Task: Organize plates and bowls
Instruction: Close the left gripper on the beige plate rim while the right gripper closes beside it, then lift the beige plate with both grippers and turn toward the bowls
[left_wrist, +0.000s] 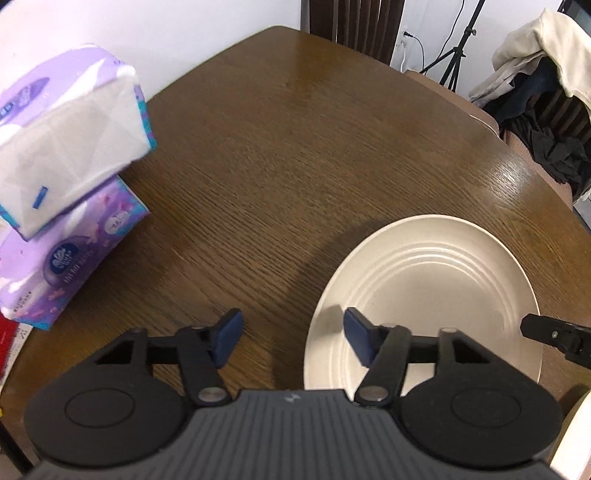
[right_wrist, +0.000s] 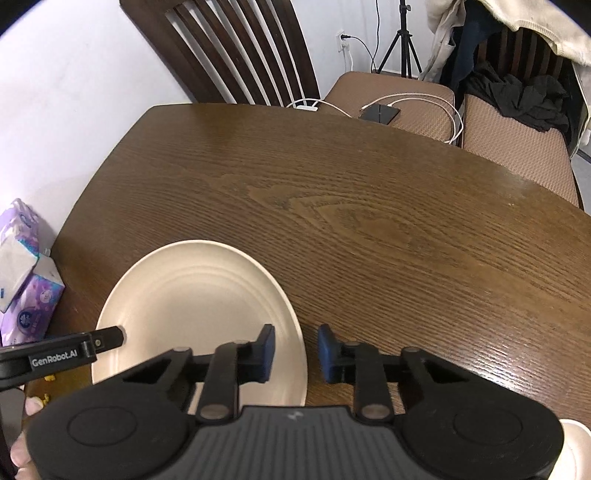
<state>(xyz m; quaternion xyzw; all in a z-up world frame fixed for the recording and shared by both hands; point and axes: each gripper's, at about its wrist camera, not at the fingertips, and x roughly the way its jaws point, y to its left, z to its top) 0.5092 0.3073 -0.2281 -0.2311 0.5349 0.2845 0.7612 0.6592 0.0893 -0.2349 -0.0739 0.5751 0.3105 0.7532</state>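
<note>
While both claws straddle the plate (right_wrist: 192, 295) rim unclenched, tissue packs (left_wrist: 66, 177) crowd the table's (left_wrist: 295, 155) edge.

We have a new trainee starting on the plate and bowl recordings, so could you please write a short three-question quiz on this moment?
1. True or false: the cream plate is stacked on a bowl.
2. What straddles the plate's rim: A) left gripper only, B) right gripper only, C) both?
3. What lies at the table's wall-side edge?

Key
1. False; it lies flat on the table.
2. C; each has one finger over the plate, one outside, pads not pressing.
3. Two purple tissue packs, one stacked on the other.
</note>
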